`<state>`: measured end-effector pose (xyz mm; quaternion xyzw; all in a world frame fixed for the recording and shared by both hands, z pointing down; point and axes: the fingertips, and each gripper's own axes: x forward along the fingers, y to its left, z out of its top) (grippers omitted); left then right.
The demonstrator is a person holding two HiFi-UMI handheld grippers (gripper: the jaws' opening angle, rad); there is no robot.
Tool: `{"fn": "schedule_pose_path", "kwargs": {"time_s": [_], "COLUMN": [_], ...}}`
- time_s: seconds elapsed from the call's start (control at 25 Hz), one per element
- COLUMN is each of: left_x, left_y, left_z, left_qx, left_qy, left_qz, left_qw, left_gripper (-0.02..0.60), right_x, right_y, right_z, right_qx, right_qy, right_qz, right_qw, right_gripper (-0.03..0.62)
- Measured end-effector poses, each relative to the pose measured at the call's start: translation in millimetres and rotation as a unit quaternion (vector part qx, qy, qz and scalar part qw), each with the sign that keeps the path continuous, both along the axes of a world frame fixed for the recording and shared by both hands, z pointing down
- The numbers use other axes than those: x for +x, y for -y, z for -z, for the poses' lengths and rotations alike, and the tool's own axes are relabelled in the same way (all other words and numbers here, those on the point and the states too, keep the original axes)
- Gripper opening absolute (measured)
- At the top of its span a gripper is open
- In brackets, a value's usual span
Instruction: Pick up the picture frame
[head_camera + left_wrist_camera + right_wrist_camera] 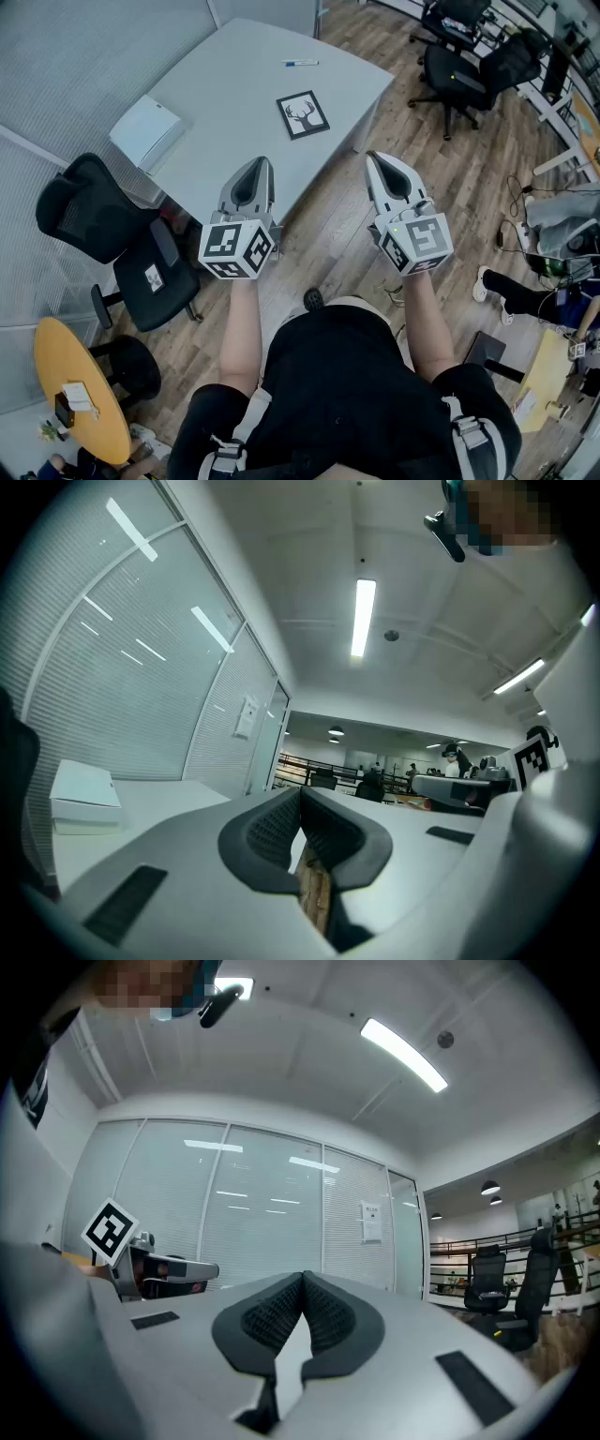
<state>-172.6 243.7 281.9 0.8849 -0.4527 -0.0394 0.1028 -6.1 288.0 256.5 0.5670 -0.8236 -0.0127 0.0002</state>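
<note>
The picture frame, black-edged with a deer-head print, lies flat on the grey table near its right front edge. My left gripper hovers level over the table's near edge, well short of the frame, jaws shut and empty. My right gripper is held level beside the table's right corner over the wooden floor, also shut with nothing between its pads. In the left gripper view the left gripper shows closed tips; in the right gripper view the right gripper does too. The frame is not visible in either gripper view.
A white box sits at the table's left edge and a blue pen lies at the far side. A black office chair stands left of me; more chairs stand at the upper right. A round yellow table is at lower left.
</note>
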Motion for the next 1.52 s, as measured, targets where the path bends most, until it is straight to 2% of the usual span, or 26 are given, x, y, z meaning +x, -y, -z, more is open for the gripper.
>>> {"fn": "schedule_pose_path", "kwargs": {"time_s": [0.52, 0.8, 1.04, 1.52], "left_x": [2.2, 23.0, 45.9, 120.2], "left_y": [-2.0, 8.5, 54.6, 193.3], "left_z": [-10.5, -27.7, -35.4, -0.5], "left_qx": [-0.018, -0.034, -0.036, -0.011], "left_qy": [-0.006, 0.007, 0.011, 0.028], "left_qz": [-0.022, -0.027, -0.007, 0.038], "left_qw": [0.9996, 0.999, 0.9993, 0.9988], "left_gripper": [0.025, 0.025, 0.025, 0.025], "right_x": [-4.8, 14.0, 41.7, 116.0], "right_y": [-5.7, 7.2, 58.0, 213.4], "right_z": [1.1, -17.3, -25.6, -7.5], "right_qx": [0.02, -0.001, 0.003, 0.007], "right_qy": [-0.007, 0.008, 0.02, 0.032], "right_qz": [-0.015, -0.023, -0.012, 0.037], "right_qw": [1.0, 1.0, 1.0, 0.999], "right_gripper": [0.017, 0.017, 0.017, 0.017]}}
